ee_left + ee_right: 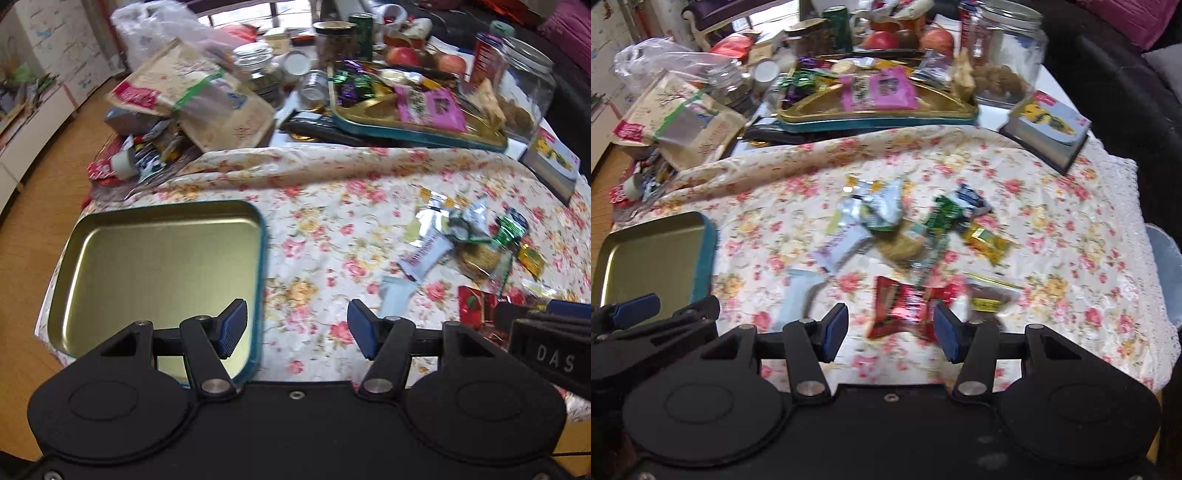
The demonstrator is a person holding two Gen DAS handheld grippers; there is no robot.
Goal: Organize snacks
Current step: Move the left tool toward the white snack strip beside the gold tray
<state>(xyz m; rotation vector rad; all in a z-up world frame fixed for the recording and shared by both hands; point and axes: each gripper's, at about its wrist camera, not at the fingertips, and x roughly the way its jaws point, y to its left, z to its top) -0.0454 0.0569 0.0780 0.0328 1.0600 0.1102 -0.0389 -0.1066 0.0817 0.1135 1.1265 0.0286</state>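
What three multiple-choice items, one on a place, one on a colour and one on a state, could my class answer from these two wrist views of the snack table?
1. Where does the empty tin tray lie relative to the loose snack pile?
A. left of it
B. right of it
C. on top of it

2. What colour is the wrapper nearest the right gripper?
A. blue
B. red
C. white

3. How do the left gripper jaws stand?
A. shut on a snack
B. shut on the tray
C. open, holding nothing

Answers: 1 A, the tray sits left of the pile in both views. 2 B, shiny red foil lies between the pads. 3 C, only tablecloth shows between them.
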